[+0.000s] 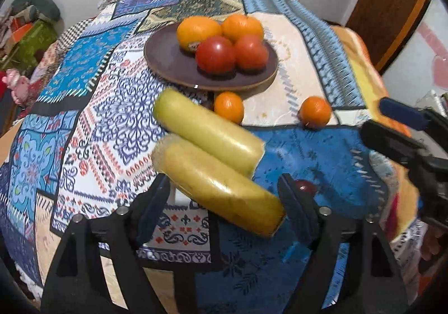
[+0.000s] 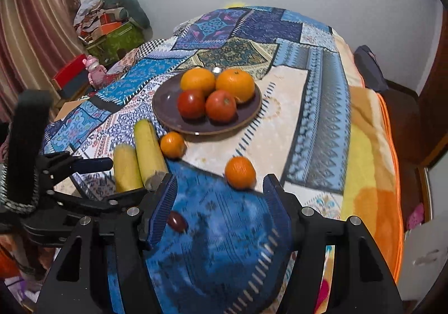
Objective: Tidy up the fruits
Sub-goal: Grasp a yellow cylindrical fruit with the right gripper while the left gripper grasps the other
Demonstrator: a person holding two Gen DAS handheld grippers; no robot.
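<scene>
A brown plate point(image 1: 165, 62) sits on the patchwork cloth point(image 1: 112, 118). It holds two oranges point(image 1: 198, 31) and two tomatoes point(image 1: 215, 55). Two small oranges point(image 1: 229, 106) lie on the cloth near the plate, beside two wrapped corn cobs point(image 1: 207, 132). No words can be read. The left gripper point(image 1: 224, 199) has its jaws apart over the nearer cob, not squeezing it. The right gripper point(image 2: 221, 202) is apart too, holding nothing, with a small dark red fruit point(image 2: 177, 222) on the cloth by its left finger.

Patchwork cloth point(image 2: 308, 106) w/ plate point(image 2: 168, 106), 2 corn cobs point(image 1: 207, 129), 2 tangerines point(image 2: 240, 172), date point(image 2: 177, 221).
</scene>
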